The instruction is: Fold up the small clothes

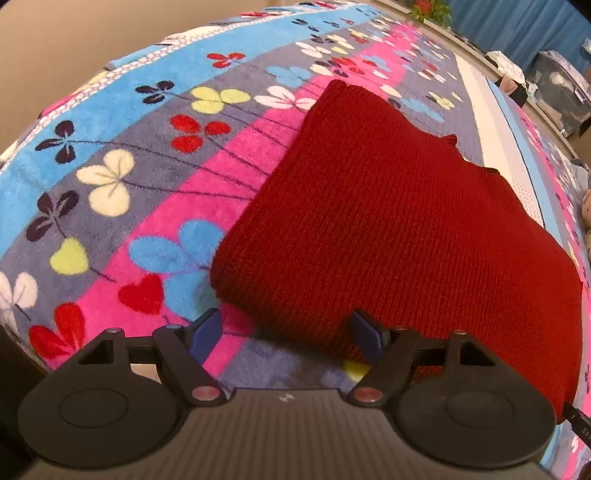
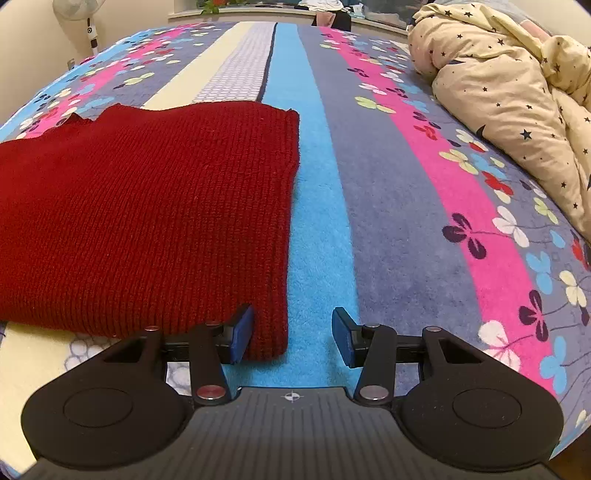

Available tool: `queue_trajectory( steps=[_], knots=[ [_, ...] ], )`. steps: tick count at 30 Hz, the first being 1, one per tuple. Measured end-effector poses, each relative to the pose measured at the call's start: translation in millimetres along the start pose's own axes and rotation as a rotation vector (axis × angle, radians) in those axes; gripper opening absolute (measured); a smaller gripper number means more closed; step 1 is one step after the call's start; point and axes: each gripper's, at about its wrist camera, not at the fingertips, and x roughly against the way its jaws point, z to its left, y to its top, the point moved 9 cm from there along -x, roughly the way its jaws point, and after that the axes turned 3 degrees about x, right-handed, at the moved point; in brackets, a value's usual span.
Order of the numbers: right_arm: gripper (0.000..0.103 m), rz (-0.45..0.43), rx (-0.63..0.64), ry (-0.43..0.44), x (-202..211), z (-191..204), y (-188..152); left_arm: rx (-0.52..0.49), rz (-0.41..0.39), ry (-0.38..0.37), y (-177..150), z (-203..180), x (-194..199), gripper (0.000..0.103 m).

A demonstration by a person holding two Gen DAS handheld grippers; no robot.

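Observation:
A dark red knitted garment (image 1: 388,229) lies folded flat on the flowered bed blanket (image 1: 147,177). My left gripper (image 1: 286,334) is open at the garment's near left corner, its right finger against the near edge and its left finger over bare blanket. In the right wrist view the garment (image 2: 147,221) fills the left side. My right gripper (image 2: 293,338) is open at the garment's near right corner, the corner lying between the fingers next to the left pad (image 2: 242,332).
A cream star-print duvet (image 2: 509,96) is bunched at the far right of the bed. A standing fan (image 2: 88,22) is by the wall at far left. A shelf with plants and clutter (image 1: 546,81) runs beyond the bed's far edge.

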Motion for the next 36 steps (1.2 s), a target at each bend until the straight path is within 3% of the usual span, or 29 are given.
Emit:
queue_trajectory(
  steps=[11,16,21,23,25,28,30,36],
  knots=[
    [0.051,-0.001,0.017,-0.014,-1,1,-1,0.044,0.059,-0.064,-10,-2,1,0.081],
    [0.051,0.000,0.036,-0.026,-2,3,0,0.107,0.044,-0.154,-3,-9,-6,0.081],
    [0.051,0.003,0.040,-0.030,-2,4,1,0.207,0.056,-0.170,1,-5,-18,0.079],
    [0.051,0.002,0.036,-0.026,-2,4,2,0.215,0.026,-0.151,5,-4,-17,0.071],
    [0.051,-0.002,0.035,-0.022,0,3,2,0.210,0.004,-0.132,6,-3,-16,0.053],
    [0.051,-0.029,0.015,-0.023,7,-3,7,0.153,-0.027,-0.109,8,-7,-13,0.030],
    [0.051,-0.080,-0.018,-0.021,18,-10,14,0.081,-0.061,-0.089,11,-14,-6,0.022],
    [0.051,-0.200,-0.159,-0.008,45,-44,33,-0.219,-0.214,0.046,15,-68,27,0.016]
  ],
)
